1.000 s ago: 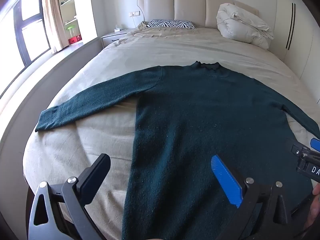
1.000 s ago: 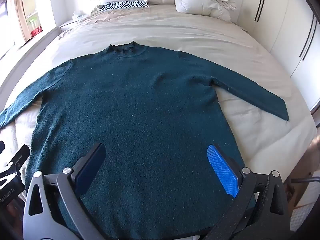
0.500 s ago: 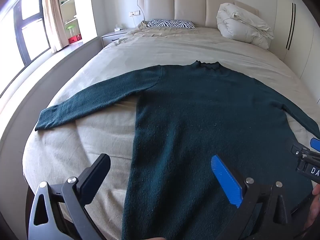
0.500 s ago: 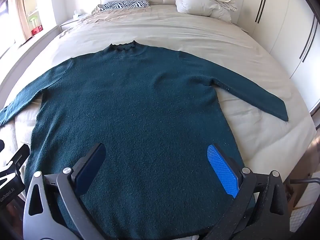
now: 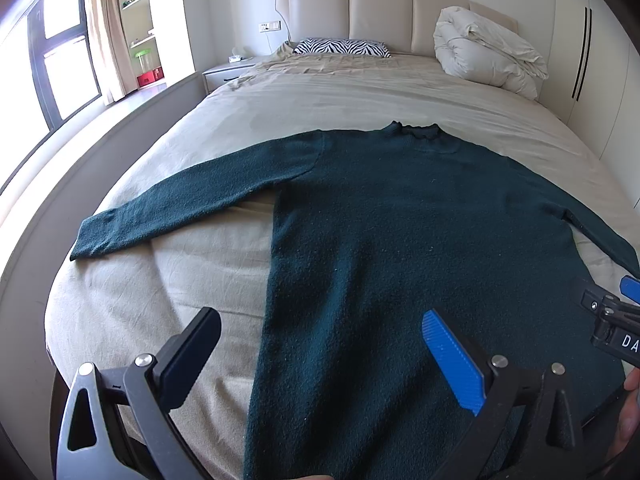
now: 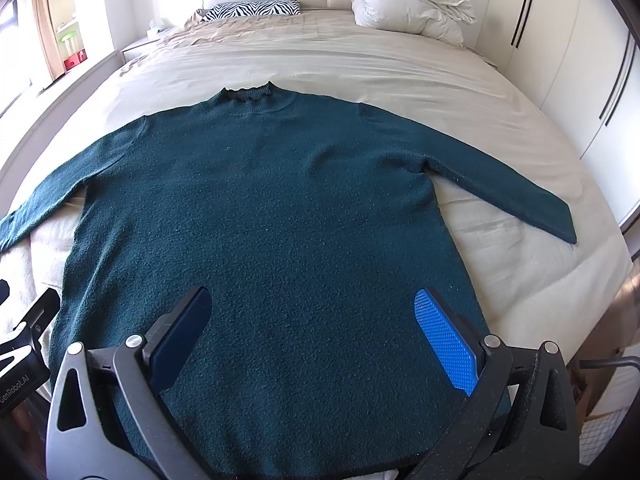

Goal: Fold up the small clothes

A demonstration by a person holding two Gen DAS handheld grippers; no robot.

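A dark teal sweater [image 6: 272,216] lies flat across the middle of the frame on the beige bed [image 6: 360,64], sleeves spread to both sides. In the upper frame sit a zebra-print pillow [image 6: 256,8] and a bunched white duvet [image 6: 412,0]. The left gripper [image 5: 320,354] and right gripper [image 6: 312,328] hover over the hem, both spread wide, grasping nothing.

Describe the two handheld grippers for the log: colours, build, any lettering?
Both match: the left gripper and right gripper have dark grey skeletal frames with triangular cut-outs and silver bolts. Each carries one black pad and one ribbed blue pad. White lettering, partly cut off, marks each body when seen from the other's camera. No cables visible.
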